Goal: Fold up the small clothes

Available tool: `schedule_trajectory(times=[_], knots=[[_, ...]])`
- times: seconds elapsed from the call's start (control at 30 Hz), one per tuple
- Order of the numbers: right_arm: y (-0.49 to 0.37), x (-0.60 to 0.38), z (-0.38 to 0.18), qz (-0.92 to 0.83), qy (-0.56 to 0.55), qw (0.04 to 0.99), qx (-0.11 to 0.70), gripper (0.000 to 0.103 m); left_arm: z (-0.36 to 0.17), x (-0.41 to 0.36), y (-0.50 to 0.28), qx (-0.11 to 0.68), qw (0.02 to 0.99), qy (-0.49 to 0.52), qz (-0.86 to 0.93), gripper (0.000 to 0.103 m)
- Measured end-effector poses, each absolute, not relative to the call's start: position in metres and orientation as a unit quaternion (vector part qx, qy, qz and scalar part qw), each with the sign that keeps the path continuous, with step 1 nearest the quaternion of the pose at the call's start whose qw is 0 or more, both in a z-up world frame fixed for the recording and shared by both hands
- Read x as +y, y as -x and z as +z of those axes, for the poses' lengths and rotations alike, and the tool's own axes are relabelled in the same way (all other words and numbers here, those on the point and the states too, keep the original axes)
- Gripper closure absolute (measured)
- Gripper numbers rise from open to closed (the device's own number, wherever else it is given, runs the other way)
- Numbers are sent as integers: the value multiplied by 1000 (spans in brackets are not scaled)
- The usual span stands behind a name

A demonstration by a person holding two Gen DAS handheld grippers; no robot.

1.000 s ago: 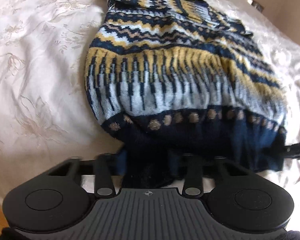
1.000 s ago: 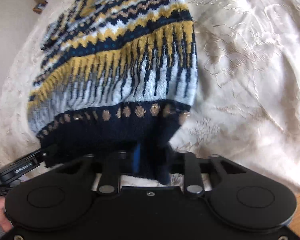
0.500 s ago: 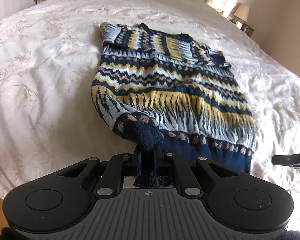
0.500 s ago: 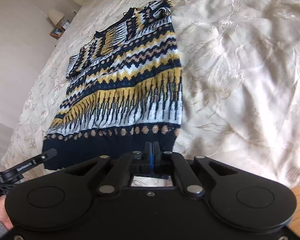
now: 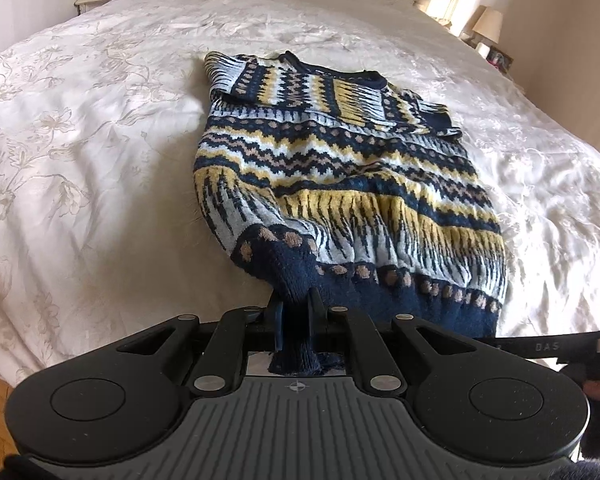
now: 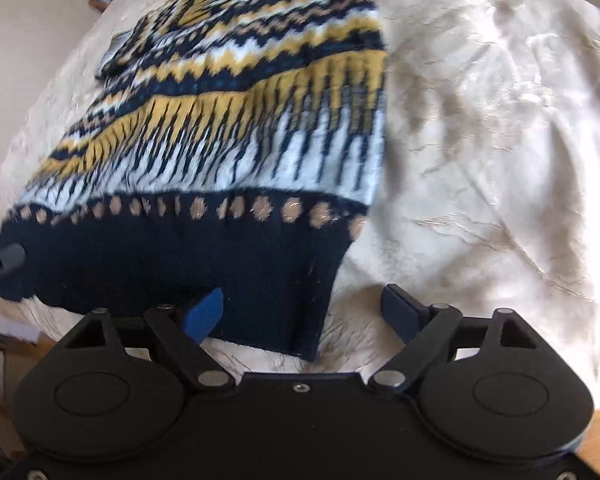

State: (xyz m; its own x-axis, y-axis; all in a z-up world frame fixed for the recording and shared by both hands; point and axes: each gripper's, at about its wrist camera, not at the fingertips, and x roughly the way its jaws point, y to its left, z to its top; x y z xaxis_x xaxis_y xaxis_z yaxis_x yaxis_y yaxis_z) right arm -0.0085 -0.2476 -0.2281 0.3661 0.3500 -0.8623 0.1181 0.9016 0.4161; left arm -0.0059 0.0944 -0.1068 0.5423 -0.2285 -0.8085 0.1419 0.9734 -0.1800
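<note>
Now right tongs [image 6: 302, 312] opening off the sweater [image 5: 340, 184] hem, left tongs [image 5: 294, 312] still clamped on it.

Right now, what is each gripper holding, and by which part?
The left gripper pinches the patterned sweater by its navy hem corner. The right gripper is opening, its pads off the hem.

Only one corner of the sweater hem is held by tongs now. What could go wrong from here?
1. The left tongs pinch one hem corner of the sweater while the right tongs are opening, pads off the knit; lifting now would likely skew the fold.
2. The hem lies near the edge of the bed, so it might slide off.
</note>
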Motion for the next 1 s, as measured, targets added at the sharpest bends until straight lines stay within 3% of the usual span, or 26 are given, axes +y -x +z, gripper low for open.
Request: schedule_trajectory(times=[0.03,0.07,0.1,0.37,0.53,0.8,0.9,1.0], knots=[[8,-247,-228,81,-220,796,558,47,-106,95,6,466,877,46,-106,93],[6,-249,-228,83,-236,786,565,83,-106,95,6,466,877,48,-105,93],[6,-252,-229,84,-256,777,569,89,-107,95,6,467,877,50,-104,93],[8,-280,-162,121,-325,794,500,90,-85,108,-8,464,874,95,-107,93],[-36,-296,-119,110,-354,814,448,90,-65,115,-51,446,877,124,-127,93],[-148,-297,-130,45,-333,822,459,89,-80,113,-172,464,867,110,-145,88],[-174,-294,-148,11,-319,819,477,83,-96,112,-209,482,859,95,-140,87],[-185,-288,-159,-18,-294,821,490,56,-107,114,-232,493,853,91,-145,83]])
